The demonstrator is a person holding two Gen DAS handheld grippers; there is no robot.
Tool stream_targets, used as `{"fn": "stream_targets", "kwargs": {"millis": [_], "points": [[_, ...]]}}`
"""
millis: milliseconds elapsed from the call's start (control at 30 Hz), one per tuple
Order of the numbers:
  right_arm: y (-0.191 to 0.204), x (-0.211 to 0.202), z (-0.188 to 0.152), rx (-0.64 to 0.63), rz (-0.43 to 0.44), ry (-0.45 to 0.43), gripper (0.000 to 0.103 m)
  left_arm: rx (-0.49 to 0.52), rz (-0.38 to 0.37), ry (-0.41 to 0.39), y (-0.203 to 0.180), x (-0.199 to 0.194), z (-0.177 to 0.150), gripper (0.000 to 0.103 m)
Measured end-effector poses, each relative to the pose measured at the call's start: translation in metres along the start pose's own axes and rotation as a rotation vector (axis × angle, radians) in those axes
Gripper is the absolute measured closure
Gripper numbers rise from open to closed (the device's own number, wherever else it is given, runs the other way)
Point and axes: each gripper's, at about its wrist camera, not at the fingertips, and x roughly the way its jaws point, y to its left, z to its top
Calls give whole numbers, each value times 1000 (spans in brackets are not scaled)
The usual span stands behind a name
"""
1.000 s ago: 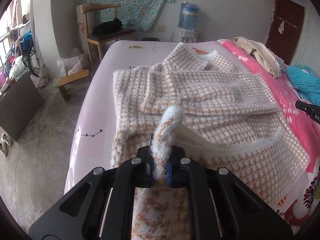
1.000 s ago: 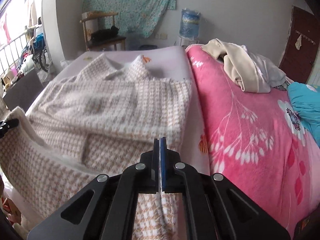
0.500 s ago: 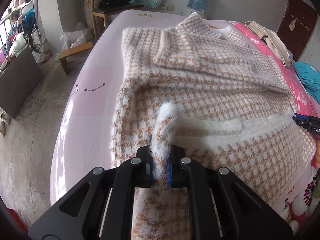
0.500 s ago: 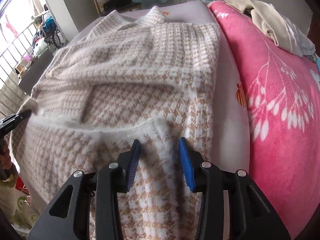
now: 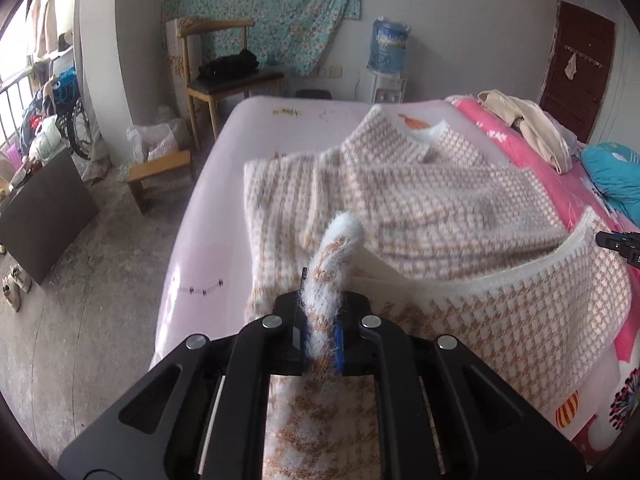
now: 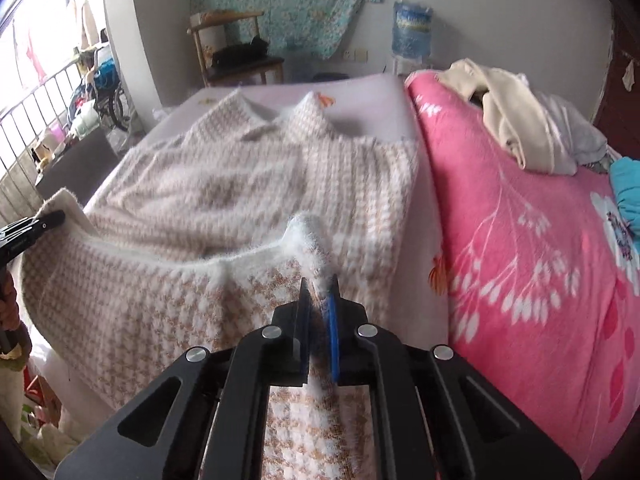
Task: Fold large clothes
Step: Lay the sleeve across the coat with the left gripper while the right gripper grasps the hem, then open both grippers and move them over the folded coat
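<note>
A fuzzy white and tan houndstooth sweater (image 5: 432, 204) lies on the bed, collar at the far end, sleeves folded across the body. My left gripper (image 5: 320, 340) is shut on the left corner of its white hem. My right gripper (image 6: 318, 320) is shut on the right corner of the hem (image 6: 308, 232). The hem (image 5: 520, 276) hangs stretched between the two grippers, lifted above the sweater's body (image 6: 240, 184). The right gripper's tip shows at the right edge of the left wrist view (image 5: 618, 242); the left gripper's tip shows at the left edge of the right wrist view (image 6: 36, 226).
The sweater rests on a pale pink sheet (image 5: 208, 216) beside a bright pink floral blanket (image 6: 520, 240). A heap of beige clothes (image 6: 516, 120) and a teal pillow (image 5: 616, 176) lie at the right. A wooden chair (image 5: 224, 80), a small stool (image 5: 160, 172) and a water dispenser (image 5: 386, 52) stand beyond the bed.
My right gripper was open over the hem corner half a second ago and has shut on it. Both grippers have risen, lifting the hem off the sweater.
</note>
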Motion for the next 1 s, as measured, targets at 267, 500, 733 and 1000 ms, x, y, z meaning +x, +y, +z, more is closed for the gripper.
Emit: {"fn": "stream_targets", "kwargs": {"millis": [267,500,733,1000], "points": [[-10,62,-24,42,-47,117,96,24,13,102,-3,55,-17,94],[-7,52,-10,42,-73,51,96,0,7,51,1,49,-9,94],[1,84,-25,-18,-109,103,96,-59,7,126,10,79,-21,90],[16,27,-19,-47,-128,27,62,-75,-8,-29,12,9,-17,67]]}}
